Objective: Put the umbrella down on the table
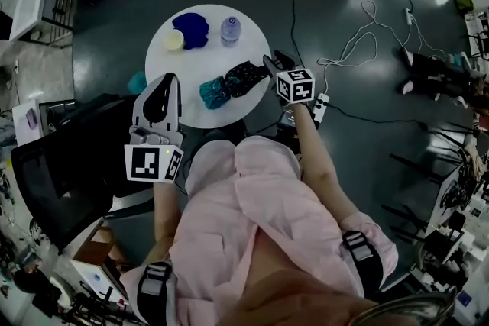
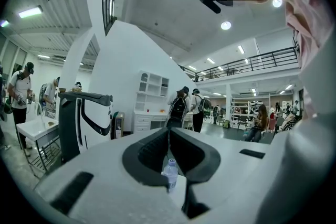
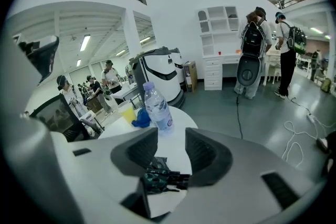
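The folded teal-and-black umbrella (image 1: 229, 82) lies on the round white table (image 1: 208, 61), near its front right edge. My right gripper (image 1: 276, 62) hovers just right of and above it, open, with nothing between its fingers. In the right gripper view the umbrella (image 3: 160, 178) rests on the tabletop (image 3: 170, 149) below the spread jaws of the right gripper (image 3: 171, 137), apart from both pads. My left gripper (image 1: 170, 80) stays over the table's front left edge; in its own view the left gripper (image 2: 169, 131) has its tips meeting, holding nothing.
A water bottle (image 1: 231, 30), a blue cloth (image 1: 191, 28) and a yellow cup (image 1: 174, 40) stand at the table's far side. A black chair (image 1: 53, 164) is at the left. Cables (image 1: 359, 34) and a power strip (image 1: 321, 104) lie on the floor at the right.
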The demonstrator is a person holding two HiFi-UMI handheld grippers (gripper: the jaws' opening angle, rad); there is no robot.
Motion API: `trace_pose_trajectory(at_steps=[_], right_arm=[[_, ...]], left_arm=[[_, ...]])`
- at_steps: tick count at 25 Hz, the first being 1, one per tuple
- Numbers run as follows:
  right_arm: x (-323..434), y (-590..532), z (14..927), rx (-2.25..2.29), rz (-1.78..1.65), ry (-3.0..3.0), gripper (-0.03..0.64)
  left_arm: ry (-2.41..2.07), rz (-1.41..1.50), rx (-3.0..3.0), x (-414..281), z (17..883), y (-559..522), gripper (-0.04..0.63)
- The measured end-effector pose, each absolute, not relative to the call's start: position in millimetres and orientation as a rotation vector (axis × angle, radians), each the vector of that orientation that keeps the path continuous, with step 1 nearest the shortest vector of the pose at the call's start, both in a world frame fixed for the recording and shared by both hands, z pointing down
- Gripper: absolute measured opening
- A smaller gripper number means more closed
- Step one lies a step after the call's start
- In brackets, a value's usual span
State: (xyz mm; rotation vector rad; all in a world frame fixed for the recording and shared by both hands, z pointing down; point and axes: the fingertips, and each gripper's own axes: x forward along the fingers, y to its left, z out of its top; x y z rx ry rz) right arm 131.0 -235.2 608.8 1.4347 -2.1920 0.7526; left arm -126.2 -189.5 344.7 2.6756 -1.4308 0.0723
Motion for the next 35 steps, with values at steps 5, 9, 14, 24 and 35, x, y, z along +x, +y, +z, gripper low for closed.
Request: trace_pose_trajectory(at_steps=[5, 9, 14, 24, 35], right_arm=[[125, -246, 573, 1.502, 0.659, -2.263, 0.101], [116, -253, 544, 1.53, 0.593, -2.328, 0.051], [102, -259, 507, 1.524, 0.532, -2.421, 0.037], [83, -252, 439, 1.515, 0.417, -2.554, 0.032], [75, -221, 383, 1.551, 0.316, -2.636, 0.032]], left_arm=[[-1.428, 0.068, 2.684, -128, 342, -188, 0.023], [-1.429, 0.064, 2.683, -131, 342, -185, 0.023], [-1.436, 0.065, 2.682, -137, 339, -185, 0.023], [-1.414, 0.076, 2.674, -141, 344, -177, 0.023], [-1.38, 0.056, 2.693, -126, 341, -167, 0.023]])
